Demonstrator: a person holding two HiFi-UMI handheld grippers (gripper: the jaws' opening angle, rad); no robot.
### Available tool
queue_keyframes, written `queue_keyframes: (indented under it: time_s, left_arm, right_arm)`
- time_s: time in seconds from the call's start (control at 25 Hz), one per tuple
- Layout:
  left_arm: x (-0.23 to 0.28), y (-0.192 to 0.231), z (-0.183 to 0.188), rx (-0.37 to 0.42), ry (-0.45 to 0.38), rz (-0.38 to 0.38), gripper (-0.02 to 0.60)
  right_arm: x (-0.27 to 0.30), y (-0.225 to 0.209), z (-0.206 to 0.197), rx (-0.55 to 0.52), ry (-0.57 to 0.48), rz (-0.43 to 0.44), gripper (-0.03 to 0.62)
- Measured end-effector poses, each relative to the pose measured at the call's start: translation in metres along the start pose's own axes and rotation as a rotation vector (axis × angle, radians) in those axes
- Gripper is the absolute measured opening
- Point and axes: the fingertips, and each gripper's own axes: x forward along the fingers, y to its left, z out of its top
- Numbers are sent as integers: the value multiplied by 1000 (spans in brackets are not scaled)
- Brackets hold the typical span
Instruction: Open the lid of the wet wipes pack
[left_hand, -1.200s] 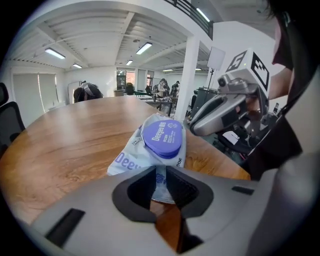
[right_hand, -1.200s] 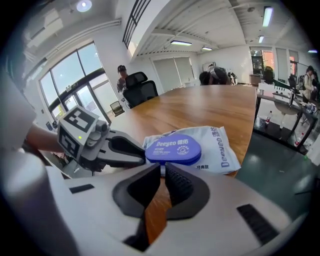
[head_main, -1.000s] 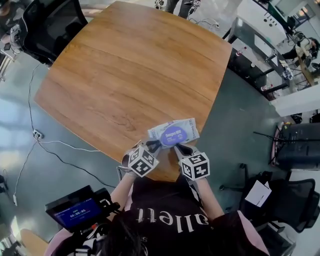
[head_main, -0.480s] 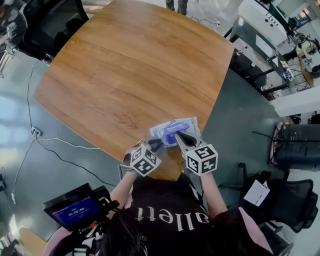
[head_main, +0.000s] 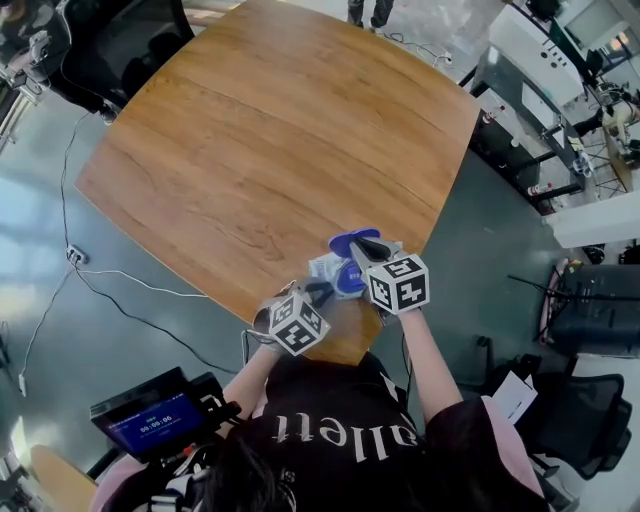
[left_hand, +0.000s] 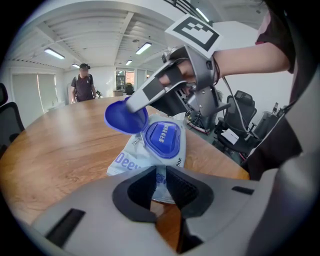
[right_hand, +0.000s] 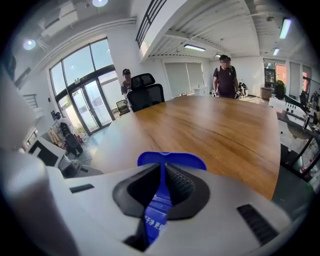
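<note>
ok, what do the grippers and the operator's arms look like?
Left gripper and right gripper: light grey bodies, black ribbed jaw pads, each carrying a white cube with black square markers. Person wears a black top with white lettering, pink at the shoulders.

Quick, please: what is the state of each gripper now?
Left gripper: closed on the wet wipes pack, at its near edge.
Right gripper: closed on the raised blue lid.

The right tongs (right_hand: 163, 177) have swung the lid (left_hand: 120, 117) open (previously flat).
</note>
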Motion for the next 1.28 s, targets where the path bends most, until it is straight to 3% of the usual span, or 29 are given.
queue_keyframes:
  time_s: [0.4,0.64,1.0,1.28]
  left_arm:
    - [-2,0,-1,-11,4,-6,51]
    - [-6,0,-2,-21,11,-7,57]
    - [-16,5,-2,-29,2,-8,57]
    - [-37,12,23,-106,-90,36,57]
  right_arm:
    - [18,-7,-7,42,35,-34,14]
    - [-23,3,-3,90,-72,-56,14]
    - [-83,34,-45,202,-142,-104,14]
    - [-110,36,-64,243,-163,-109,14]
